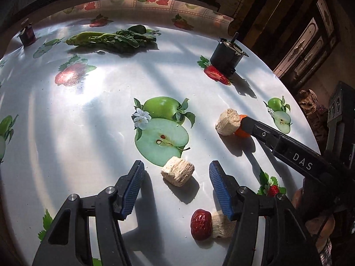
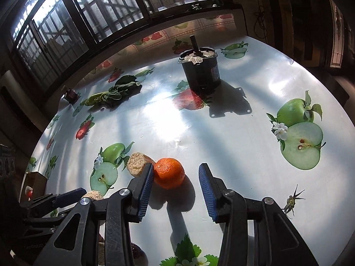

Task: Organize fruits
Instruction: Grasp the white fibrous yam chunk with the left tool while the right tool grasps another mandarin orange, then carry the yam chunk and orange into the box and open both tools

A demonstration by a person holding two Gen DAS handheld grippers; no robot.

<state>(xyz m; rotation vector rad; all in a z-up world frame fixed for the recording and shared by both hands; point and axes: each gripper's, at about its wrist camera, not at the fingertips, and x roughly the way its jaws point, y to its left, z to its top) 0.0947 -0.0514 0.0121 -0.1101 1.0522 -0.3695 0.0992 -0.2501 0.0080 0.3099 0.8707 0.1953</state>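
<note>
My left gripper (image 1: 176, 166) stands open just above the table, with a beige, ridged chunk (image 1: 177, 171) lying between its blue pads and touching neither. A red date (image 1: 200, 223) and a second beige chunk (image 1: 221, 223) lie by its right finger. My right gripper (image 2: 176, 167) is open around a small orange (image 2: 169, 173); the left pad is against the orange and the right pad stands clear of it. A third beige chunk (image 2: 137, 165) leans on the orange's far left side. The same chunk (image 1: 228, 122) hides most of the orange (image 1: 241, 132) in the left wrist view.
The round table (image 2: 221, 137) wears a glossy cloth printed with apples and strawberries. A black motor-like cylinder (image 2: 200, 71) stands at the back. Leafy greens (image 2: 113, 94) and a small dark jar (image 2: 71, 95) lie far left. A green stem scrap (image 2: 291, 201) lies at the right.
</note>
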